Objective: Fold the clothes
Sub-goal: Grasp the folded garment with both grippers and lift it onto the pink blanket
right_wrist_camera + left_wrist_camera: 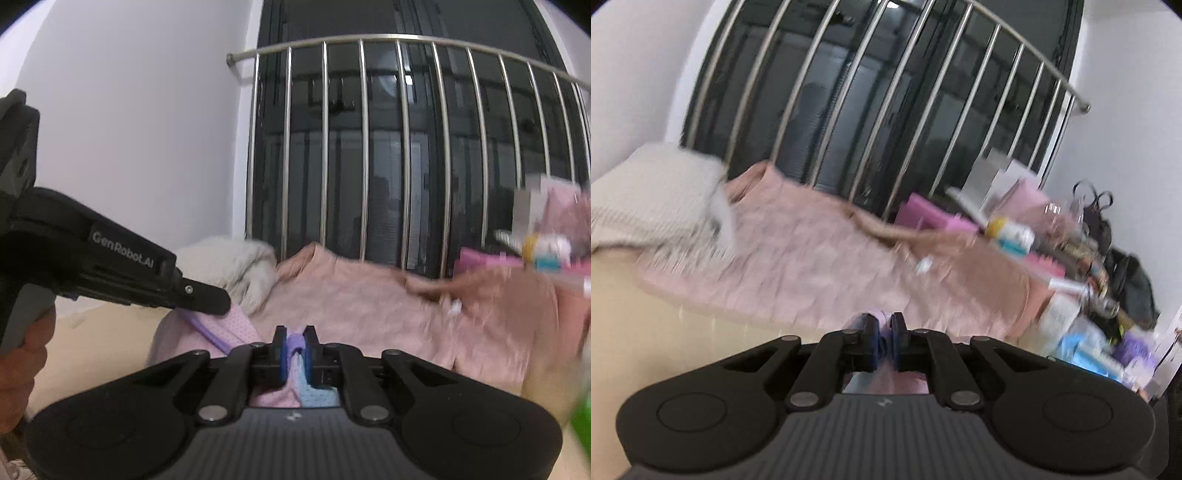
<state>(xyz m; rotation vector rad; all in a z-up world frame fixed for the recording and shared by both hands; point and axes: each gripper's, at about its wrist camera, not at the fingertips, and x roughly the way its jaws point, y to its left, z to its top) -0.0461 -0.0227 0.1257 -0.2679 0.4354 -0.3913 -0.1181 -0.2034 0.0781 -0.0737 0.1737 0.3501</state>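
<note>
A dark window behind a steel railing point(402, 147) fills the far wall. Below it, a pink blanket point(369, 306) lies spread beside a cream knitted throw point(653, 199), with cluttered boxes and bottles point(1015, 232) to the right. Nearer, a pink mesh garment point(225, 325) with lilac trim hangs raised between both tools: the left gripper point(221, 308) is clenched on one edge, the right gripper point(294, 345) on another.

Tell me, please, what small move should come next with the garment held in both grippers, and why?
Probably draw the two apart to stretch the pink mesh garment flat: the left gripper and right gripper each pinch its purple-trimmed edge, and the cloth sags bunched between them.
</note>
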